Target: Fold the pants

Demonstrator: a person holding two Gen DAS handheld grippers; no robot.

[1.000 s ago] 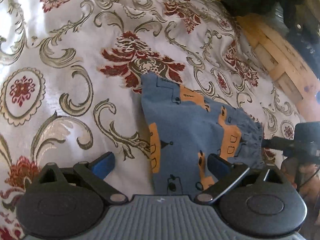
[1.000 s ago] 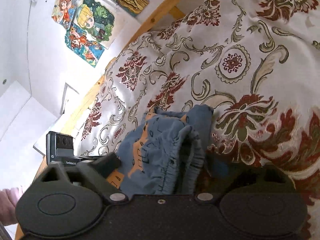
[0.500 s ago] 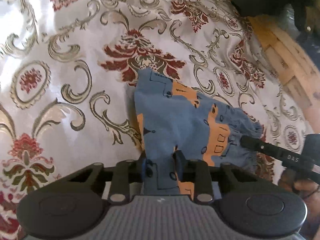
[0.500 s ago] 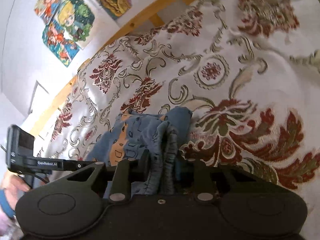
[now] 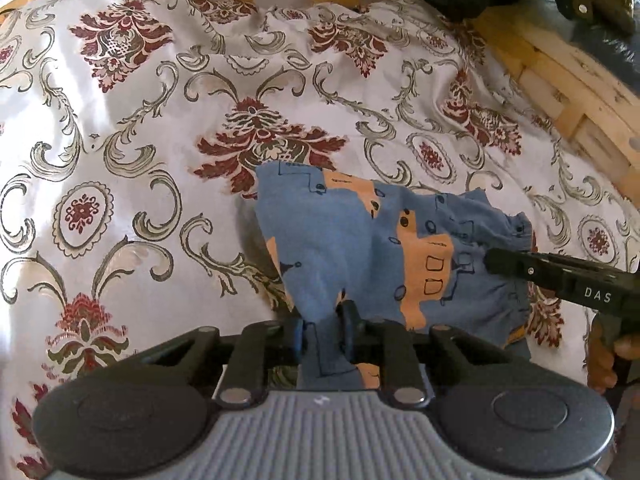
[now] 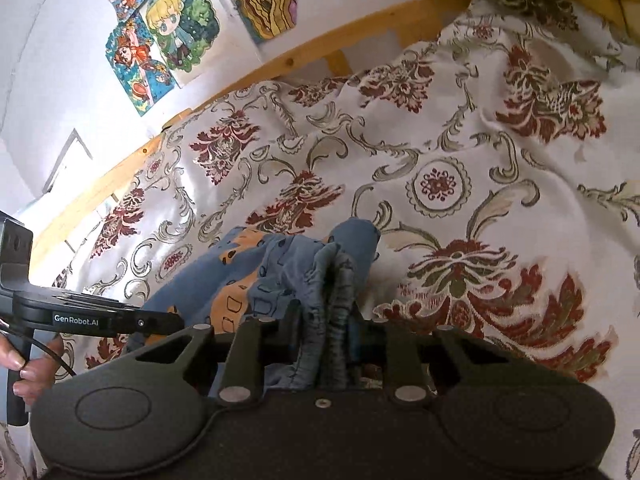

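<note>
Pinching a blue fold between its fingers, the left gripper [image 5: 322, 330] holds the near edge of the pants [image 5: 360, 240] in the left wrist view. They are small blue pants printed with orange shapes and dark outline drawings, bunched into a rough heap on the bedspread [image 5: 120, 160], which is white with red flowers and grey scrolls. The gathered waistband sits at the right end, where the right gripper [image 5: 496, 262] reaches in from the side and meets the cloth. A wooden bed frame [image 5: 560, 80] curves behind.

From the right wrist view, the right gripper [image 6: 326, 332] is closed tight on the ruffled, gathered waistband of the pants [image 6: 248, 268], which stands up in thick folds between the fingers. The left gripper [image 6: 176, 322] touches the cloth at the left, a hand [image 6: 32, 376] on its handle. Cartoon posters [image 6: 168, 32] hang on the wall.
</note>
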